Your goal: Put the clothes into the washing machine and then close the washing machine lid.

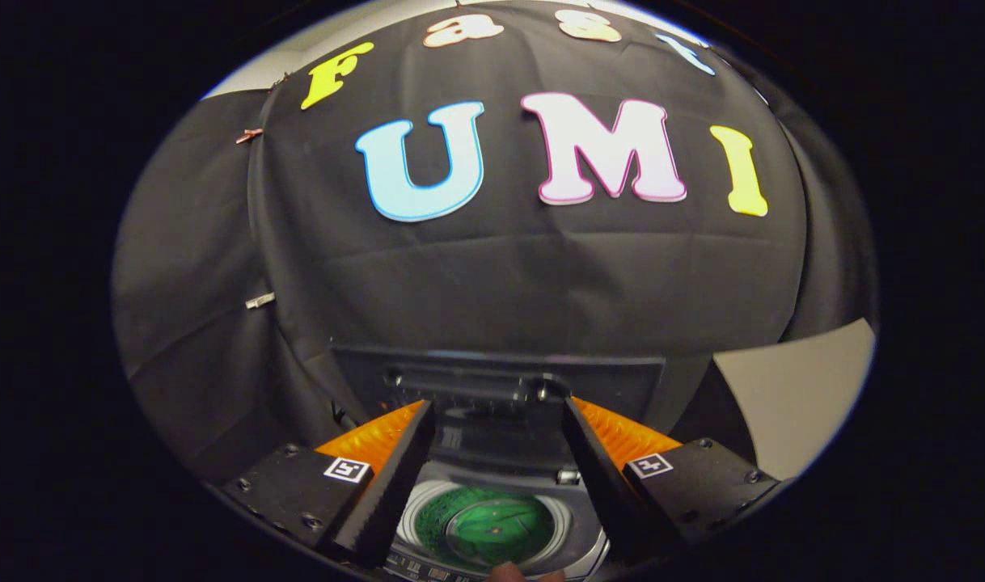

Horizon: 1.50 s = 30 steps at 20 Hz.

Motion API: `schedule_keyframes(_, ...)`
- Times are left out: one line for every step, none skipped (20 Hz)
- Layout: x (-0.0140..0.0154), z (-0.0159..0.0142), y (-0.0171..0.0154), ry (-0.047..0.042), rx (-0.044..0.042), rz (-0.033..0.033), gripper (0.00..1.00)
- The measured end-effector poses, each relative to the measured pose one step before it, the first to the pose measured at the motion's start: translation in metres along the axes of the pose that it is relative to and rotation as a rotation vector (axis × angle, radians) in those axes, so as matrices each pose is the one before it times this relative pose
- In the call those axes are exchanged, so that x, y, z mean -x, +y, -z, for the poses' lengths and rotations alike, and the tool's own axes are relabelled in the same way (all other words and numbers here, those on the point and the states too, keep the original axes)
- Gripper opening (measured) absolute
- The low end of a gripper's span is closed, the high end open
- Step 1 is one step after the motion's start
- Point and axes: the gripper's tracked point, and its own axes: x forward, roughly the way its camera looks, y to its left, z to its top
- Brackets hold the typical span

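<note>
The jaws of the gripper (496, 408) stand open and hold nothing, above the round washing machine (492, 525) drum with green cloth (492, 521) inside; its dark lid (500, 380) stands upright.

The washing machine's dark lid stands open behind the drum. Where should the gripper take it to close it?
Probably the dark hinged lid's free upper edge, coming from above and in front. It stands upright beyond the round drum opening with its hinge low, so the top edge is exposed and gives leverage. The gripper has its jaws open, holding nothing.
</note>
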Motion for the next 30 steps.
schedule_keyframes(-0.00709, -0.00934, -0.00172, -0.01484, 0.0077, 0.01158, 0.99)
schedule_keyframes(-0.00623, -0.01056, -0.00271, -0.0167, 0.01089, 0.01341, 0.99)
schedule_keyframes(-0.00784, -0.012, -0.0035, -0.02339, 0.00648, 0.01661, 0.99)
schedule_keyframes(-0.009, -0.00855, -0.00262, -0.021, 0.00861, 0.01291, 0.99)
schedule_keyframes(-0.00848, -0.00714, -0.0025, -0.01559, 0.01258, 0.01225, 0.99)
schedule_keyframes(-0.00887, -0.00492, -0.00306, -0.0145, 0.01447, 0.0111, 0.99)
schedule_keyframes(-0.01092, -0.00185, -0.00404, -0.00182, 0.00898, 0.01446, 0.99)
schedule_keyframes(-0.00851, 0.00256, -0.00423, 0.01131, -0.00125, 0.01721, 0.99)
schedule_keyframes(-0.00863, 0.00435, -0.00143, 0.02, -0.00823, 0.00882, 0.99)
schedule_keyframes(-0.008, 0.00465, -0.00049, 0.01942, -0.0034, 0.00343, 0.99)
schedule_keyframes(-0.00818, 0.00463, -0.00046, 0.01763, 0.00767, 0.00167, 0.99)
schedule_keyframes(-0.00781, 0.00517, -0.00195, 0.01262, 0.01338, 0.00691, 0.99)
schedule_keyframes(-0.00693, 0.00357, -0.00145, 0.00819, 0.01138, 0.00594, 0.99)
schedule_keyframes(-0.00539, 0.00213, -0.00195, 0.01196, 0.00586, 0.00921, 0.99)
schedule_keyframes(-0.00551, 0.00373, -0.00146, 0.01455, -0.00352, 0.00871, 0.99)
schedule_keyframes(-0.00215, 0.00385, 0.00123, 0.01707, 0.00013, 0.00214, 0.99)
schedule_keyframes(-0.00392, 0.00613, -0.00032, 0.01606, 0.0015, -0.0007, 0.99)
schedule_keyframes(-0.00374, 0.00664, -0.00061, 0.02022, 0.00295, 0.00172, 0.99)
schedule_keyframes(-0.00323, 0.00122, 0.00195, 0.00448, -0.025, -0.01535, 1.0)
schedule_keyframes(-0.00136, 0.00213, 0.00024, 0.01067, -0.0373, 0.00052, 1.0)
schedule_keyframes(0.00091, -0.00554, 0.00402, -0.0132, -0.00422, -0.00238, 1.0)
schedule_keyframes(0.00025, 0.00746, -0.00206, 0.0354, 0.00163, -0.01306, 1.0)
schedule_keyframes(0.00183, 0.00218, 0.00005, 0.00917, 0.00351, -0.01768, 0.99)
schedule_keyframes(0.0015, 0.00167, 0.00063, 0.0, 0.00215, -0.01115, 1.0)
schedule_keyframes(0.00157, -0.00102, 0.00101, -0.00733, 0.00366, -0.00417, 1.0)
schedule_keyframes(0.00248, -0.00203, 0.00025, -0.01444, 0.0042, -0.00281, 1.0)
schedule_keyframes(0.0018, -0.00087, 0.00072, -0.00533, 0.00156, -0.00084, 1.0)
schedule_keyframes(-0.00049, 0.00123, -0.00047, 0.00044, -0.00138, 0.00154, 1.0)
schedule_keyframes(0.00156, 0.0006, -0.0002, 0.00135, 0.0002, 0.00294, 1.0)
schedule_keyframes(0.00147, 0.00107, 0.00008, -0.00145, -0.00104, 0.00166, 1.0)
